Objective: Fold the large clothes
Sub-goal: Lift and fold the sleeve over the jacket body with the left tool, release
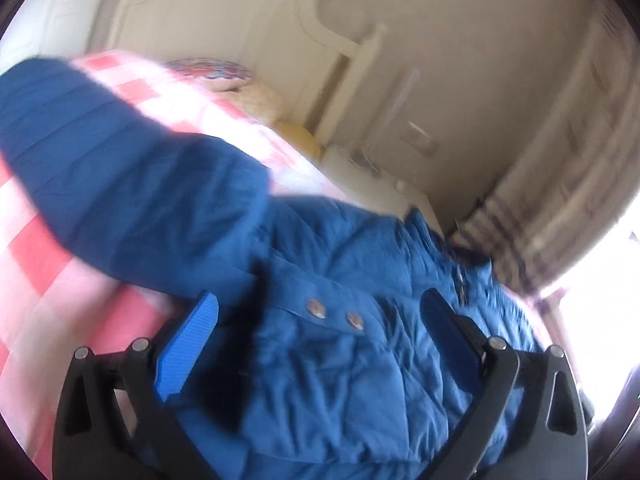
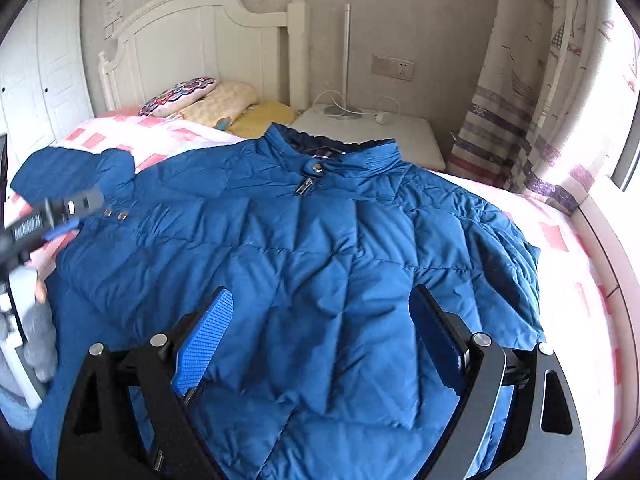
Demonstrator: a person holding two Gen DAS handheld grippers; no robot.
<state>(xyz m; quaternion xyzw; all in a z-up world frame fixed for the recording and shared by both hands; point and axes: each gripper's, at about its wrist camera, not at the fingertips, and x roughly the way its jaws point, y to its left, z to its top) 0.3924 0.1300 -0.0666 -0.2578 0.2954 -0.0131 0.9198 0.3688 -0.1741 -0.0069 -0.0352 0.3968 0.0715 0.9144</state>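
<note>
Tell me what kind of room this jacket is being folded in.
A bedroom, most likely: the blue jacket lies on a bed with a white headboard, pillows at its head, and a nightstand beside it.

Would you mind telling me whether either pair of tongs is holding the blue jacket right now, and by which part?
Nothing is held. Both the left tongs and the right tongs stand open above the blue jacket.

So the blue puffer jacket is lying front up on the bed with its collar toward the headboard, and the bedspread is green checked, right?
Not quite: the bedspread is pink and white checked, not green, as the right wrist view shows. The blue puffer jacket does lie front up, collar toward the headboard.
</note>
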